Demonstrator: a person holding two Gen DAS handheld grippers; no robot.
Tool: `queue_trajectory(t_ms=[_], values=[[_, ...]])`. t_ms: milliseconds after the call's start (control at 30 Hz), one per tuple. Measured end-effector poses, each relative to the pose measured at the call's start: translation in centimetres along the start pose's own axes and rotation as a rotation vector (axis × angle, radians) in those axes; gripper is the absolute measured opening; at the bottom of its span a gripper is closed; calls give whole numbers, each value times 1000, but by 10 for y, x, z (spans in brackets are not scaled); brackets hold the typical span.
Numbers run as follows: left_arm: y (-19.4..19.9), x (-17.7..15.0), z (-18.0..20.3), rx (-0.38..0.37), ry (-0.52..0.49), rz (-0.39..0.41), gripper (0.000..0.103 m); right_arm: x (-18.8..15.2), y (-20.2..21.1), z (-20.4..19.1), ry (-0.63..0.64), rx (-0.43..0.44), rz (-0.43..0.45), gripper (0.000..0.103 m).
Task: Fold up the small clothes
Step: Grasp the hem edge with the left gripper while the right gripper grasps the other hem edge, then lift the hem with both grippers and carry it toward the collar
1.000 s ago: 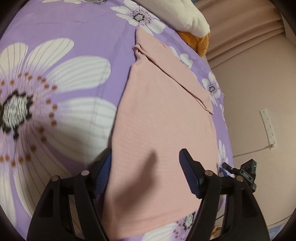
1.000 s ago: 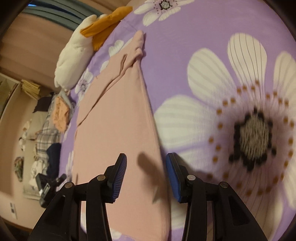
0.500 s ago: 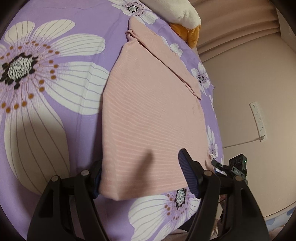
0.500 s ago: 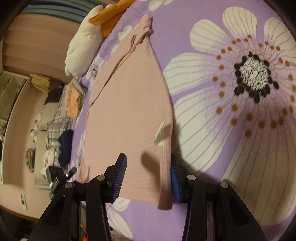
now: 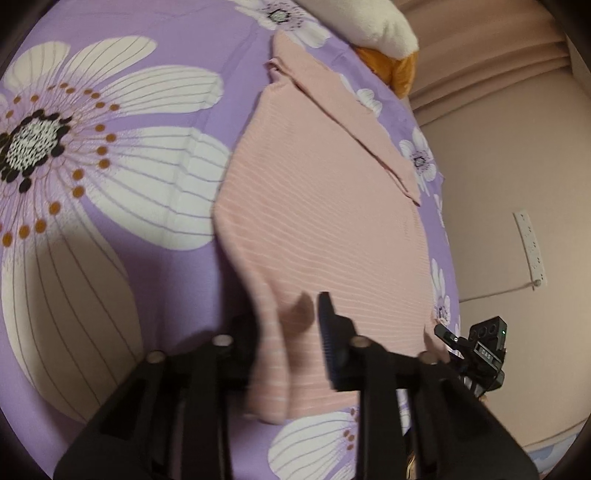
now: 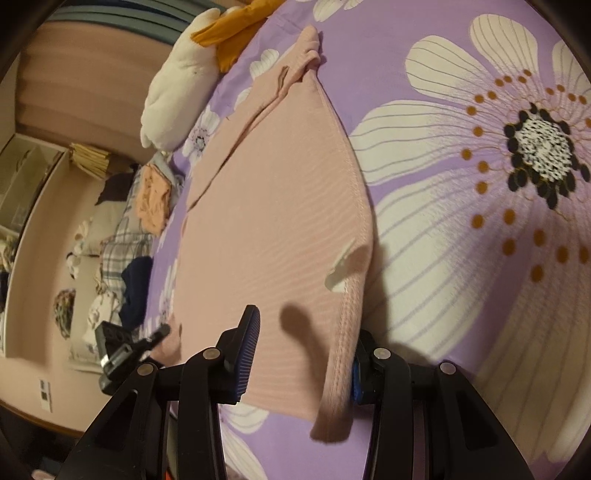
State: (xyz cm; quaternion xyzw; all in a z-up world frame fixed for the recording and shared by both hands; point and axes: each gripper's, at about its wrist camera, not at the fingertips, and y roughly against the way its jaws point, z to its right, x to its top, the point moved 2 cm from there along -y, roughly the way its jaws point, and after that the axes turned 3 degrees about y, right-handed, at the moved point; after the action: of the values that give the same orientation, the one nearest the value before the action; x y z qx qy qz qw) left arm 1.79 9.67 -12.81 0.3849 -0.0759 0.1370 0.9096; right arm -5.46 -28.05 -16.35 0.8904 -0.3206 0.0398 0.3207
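A pink ribbed garment (image 5: 317, 206) lies on a purple flowered bedsheet (image 5: 122, 66), a sleeve folded across its far end. My left gripper (image 5: 284, 347) straddles the near left corner, jaws partly closed, and the corner is lifted and draped between them. In the right wrist view the same garment (image 6: 273, 199) lies ahead, a white label (image 6: 341, 267) near its right edge. My right gripper (image 6: 303, 358) straddles the near right corner. Its jaws are apart, and the hem hangs over the right pad.
A white plush toy with an orange part (image 5: 373, 26) lies at the far end of the bed (image 6: 461, 155). A pile of clothes (image 6: 125, 236) sits beside the bed. A wall with a power strip (image 5: 530, 247) is to the right.
Both grippers have slid back to the garment's near hem. The left jaws have narrowed on the left corner, which has lifted. The right corner now drapes over the right pad.
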Motion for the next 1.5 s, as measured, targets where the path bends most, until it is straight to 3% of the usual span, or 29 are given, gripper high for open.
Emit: queue_trajectory(t_ms=[133, 300, 433, 767, 1100, 1500], values=[[5, -1, -4, 5, 17, 7, 9, -1, 0, -4, 24, -14, 7, 38], [17, 2, 4, -23, -1, 40, 3, -1, 5, -1, 14, -17, 18, 13], [22, 7, 16, -49, -17, 60, 3, 1, 13, -8, 15, 59, 58, 7], [50, 11, 64, -158, -120, 154, 3, 10, 36, -41, 62, 191, 168, 6], [73, 11, 95, -208, -208, 188, 2, 12, 55, -62, 116, 204, 224, 5], [109, -3, 115, -204, -251, 188, 2, 6, 86, -84, 189, 199, 234, 5]])
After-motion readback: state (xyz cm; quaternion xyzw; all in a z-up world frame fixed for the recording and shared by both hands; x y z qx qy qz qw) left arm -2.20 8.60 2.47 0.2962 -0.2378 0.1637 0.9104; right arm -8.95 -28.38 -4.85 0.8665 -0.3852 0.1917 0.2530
